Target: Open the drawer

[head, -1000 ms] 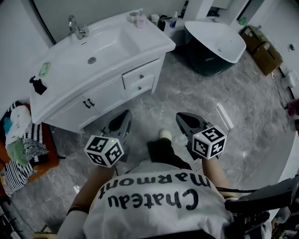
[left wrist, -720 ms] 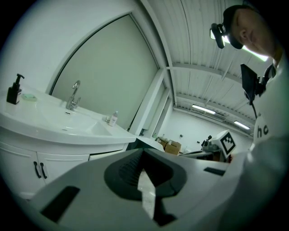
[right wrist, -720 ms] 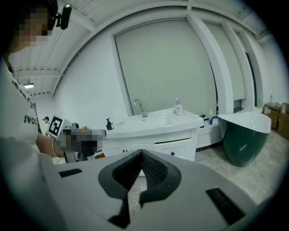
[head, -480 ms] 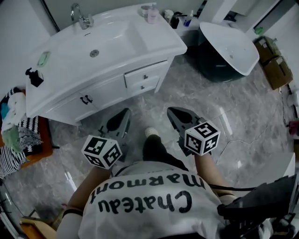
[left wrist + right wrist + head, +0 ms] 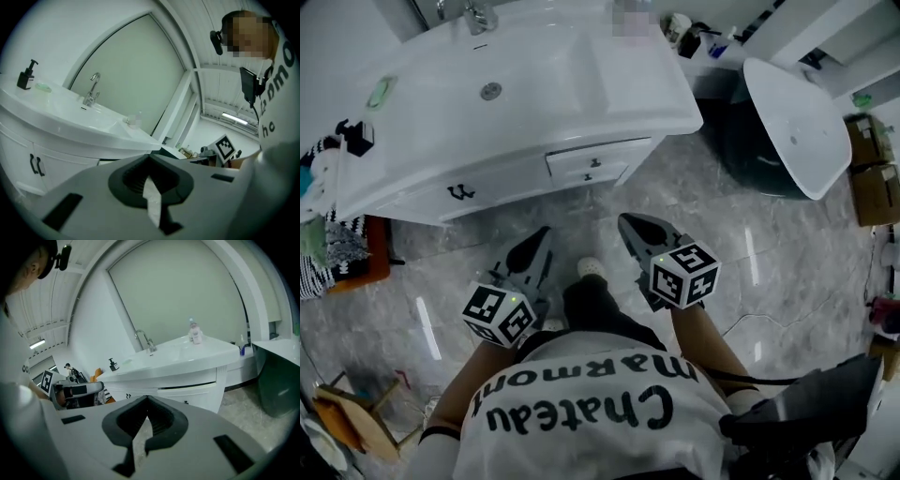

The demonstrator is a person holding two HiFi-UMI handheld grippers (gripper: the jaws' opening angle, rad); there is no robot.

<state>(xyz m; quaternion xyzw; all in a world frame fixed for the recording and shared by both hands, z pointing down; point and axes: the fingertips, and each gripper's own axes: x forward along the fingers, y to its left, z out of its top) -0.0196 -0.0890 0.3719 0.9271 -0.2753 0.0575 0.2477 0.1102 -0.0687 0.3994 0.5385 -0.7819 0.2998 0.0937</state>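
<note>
Grey marble-look floor tiles (image 5: 741, 234) fill the space between you and the white vanity cabinet with a moulded sink top (image 5: 656, 103), and that space has shrunk. Over the last second you have stepped in, so the vanity, which sat further off and at an angle, now lies square ahead and close. Both grippers have come forward and dropped with you.

The left gripper (image 5: 542, 239) has its jaws pressed together on nothing. The right gripper (image 5: 628, 225) is likewise closed and empty.

Your target, the small white upper drawer with a dark knob (image 5: 586, 161), sits at the right end of the cabinet front, just above a second drawer (image 5: 600, 176). Both are fully closed. The right gripper is the nearer one but not yet at the knob, so the reach is only beginning. You will probably need to spread those jaws before you arrive.

What the drawers hold is hidden. The oval sink basin (image 5: 572, 66) looks empty apart from its drain. The white freestanding tub with a dark outside (image 5: 797, 122) also looks empty. I cannot make out what is in the cardboard boxes (image 5: 869, 178).
</note>
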